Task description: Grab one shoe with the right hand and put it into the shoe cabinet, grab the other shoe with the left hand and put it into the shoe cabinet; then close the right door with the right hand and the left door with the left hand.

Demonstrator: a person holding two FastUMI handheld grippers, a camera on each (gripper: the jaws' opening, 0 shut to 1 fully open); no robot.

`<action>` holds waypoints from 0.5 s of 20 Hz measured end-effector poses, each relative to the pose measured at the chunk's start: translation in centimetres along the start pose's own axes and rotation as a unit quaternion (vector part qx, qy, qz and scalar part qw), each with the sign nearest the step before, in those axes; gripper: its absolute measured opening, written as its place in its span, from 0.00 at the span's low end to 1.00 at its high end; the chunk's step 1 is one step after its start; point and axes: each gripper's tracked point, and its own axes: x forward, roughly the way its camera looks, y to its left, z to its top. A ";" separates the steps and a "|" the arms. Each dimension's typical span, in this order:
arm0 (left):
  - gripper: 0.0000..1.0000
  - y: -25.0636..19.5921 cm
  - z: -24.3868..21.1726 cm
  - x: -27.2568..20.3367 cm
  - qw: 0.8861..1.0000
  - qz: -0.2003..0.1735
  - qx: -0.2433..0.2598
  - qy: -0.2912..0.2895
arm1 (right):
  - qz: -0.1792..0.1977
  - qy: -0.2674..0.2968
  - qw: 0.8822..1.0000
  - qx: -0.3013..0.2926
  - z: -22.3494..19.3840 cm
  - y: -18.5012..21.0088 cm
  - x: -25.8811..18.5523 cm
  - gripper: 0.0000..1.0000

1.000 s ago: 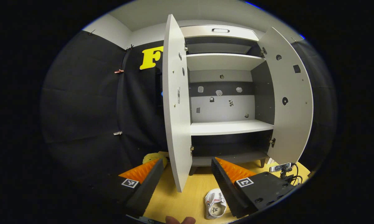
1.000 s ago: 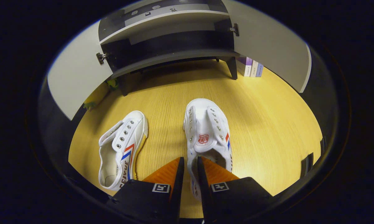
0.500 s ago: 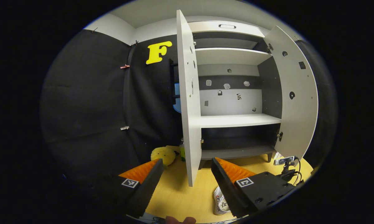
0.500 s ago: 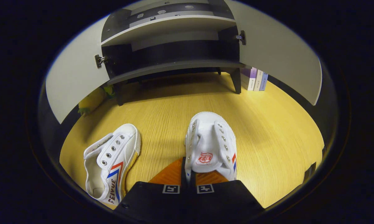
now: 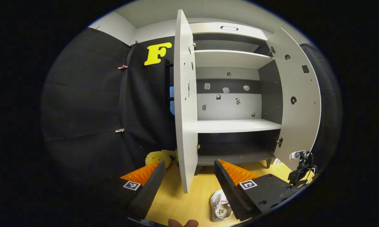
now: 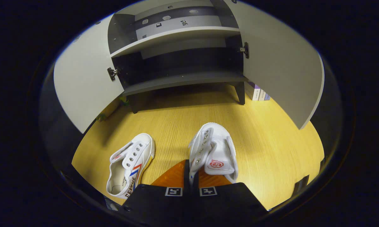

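In the right gripper view, my right gripper (image 6: 191,171) is shut on the side wall of a white canvas shoe (image 6: 214,150), which hangs lifted above the wooden floor, toe pointing at the shoe cabinet (image 6: 180,80). The other white shoe (image 6: 130,164) lies on the floor to its left. Both cabinet doors stand open: left door (image 6: 82,85), right door (image 6: 281,66). In the left gripper view, my left gripper (image 5: 187,176) is open and holds nothing, facing the edge of the left door (image 5: 184,104). A white shoe (image 5: 220,206) shows on the floor between its fingers.
A few books (image 6: 258,93) stand beside the cabinet's right leg. A yellow plush toy (image 5: 157,157) lies behind the left door. A small camera on a stand (image 5: 299,164) with cables sits on the floor at right. Shelves (image 5: 236,125) inside the cabinet are bare.
My right gripper closed on the shoe's side and raised it off the floor, tilting up toward the cabinet. The left gripper has swayed slightly and stays open.
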 end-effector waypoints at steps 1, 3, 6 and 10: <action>0.97 -0.2 0.0 0.2 1.000 -0.003 0.000 -0.002 | 0.006 -0.007 1.000 -0.003 1.2 0.4 -1.0 0.05; 0.97 -0.7 0.0 0.4 1.000 -0.007 0.006 -0.006 | 0.012 -0.021 1.000 -0.013 4.1 0.9 -3.1 0.05; 0.97 -1.4 0.4 0.9 1.000 -0.015 0.007 -0.012 | 0.012 -0.049 0.998 -0.027 9.2 1.9 -5.9 0.05; 0.97 -2.7 0.0 1.4 0.999 -0.032 -0.003 -0.007 | 0.015 -0.083 0.995 -0.047 16.6 3.6 -8.4 0.05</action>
